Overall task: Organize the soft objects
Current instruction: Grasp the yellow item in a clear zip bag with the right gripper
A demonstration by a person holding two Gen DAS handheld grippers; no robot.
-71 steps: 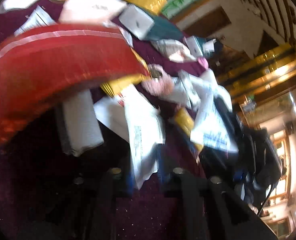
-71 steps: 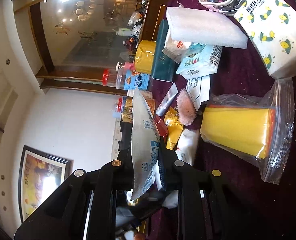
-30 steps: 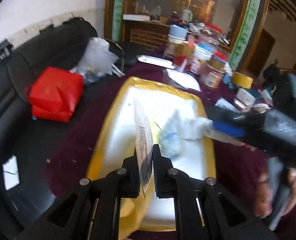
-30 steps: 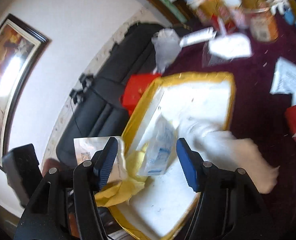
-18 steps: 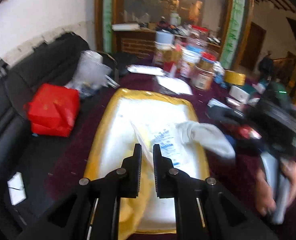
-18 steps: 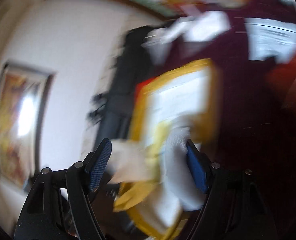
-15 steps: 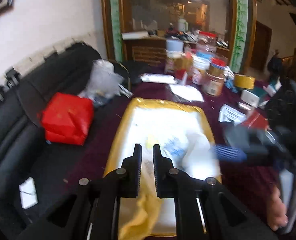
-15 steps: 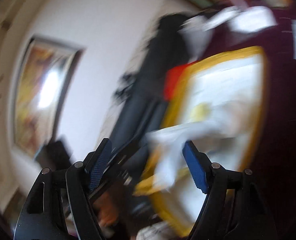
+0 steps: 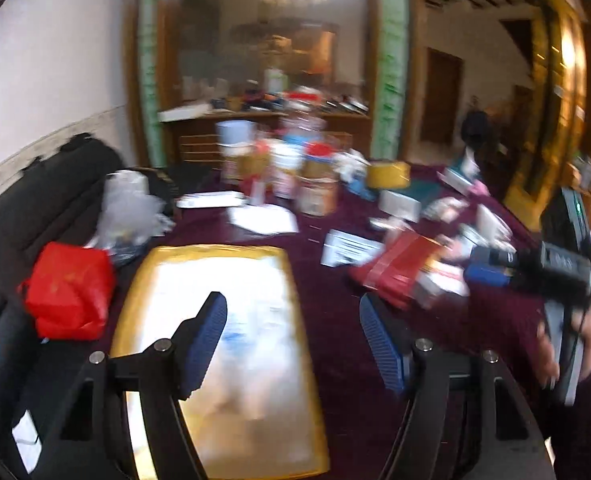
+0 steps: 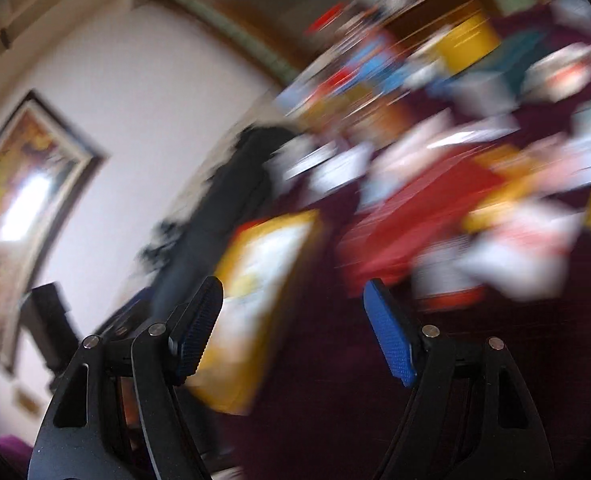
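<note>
Soft packets (image 9: 251,344), white and blue and badly blurred, lie inside the yellow-rimmed tray (image 9: 299,344) on the bench (image 9: 343,364), and that tray is our landmark. Left tool (image 9: 293,338) hangs right above the tray's near half, its blue pads (image 9: 203,338) standing wide, jaws just sprung open, nothing between them but the view of the tray below. Just left of the tray sits a red bag (image 9: 71,290) on the black sofa (image 9: 11,216). Beyond that, at the tray's far left corner, a crumpled clear plastic bag (image 9: 129,208). Off to the right of the tray, a flat red packet (image 9: 399,268) lies in a scatter of white packets on the maroon cloth, and over there comes the right tool (image 9: 491,266), a person's hand (image 9: 567,344) wrapped on its grip. Past the tray's far end, white papers (image 9: 263,218), then a cluster of jars (image 9: 315,184) and a yellow tape roll (image 9: 387,174).

Right wrist view is one big smear! Right tool (image 10: 293,330) shows its blue pads (image 10: 389,338) spread wide with nothing gripped, the jaws having been opening a moment back. The tray (image 10: 263,264) sits ahead on its left, the red packet (image 10: 419,200) farther off to the tray's right, everything beyond too streaked to tell.
</note>
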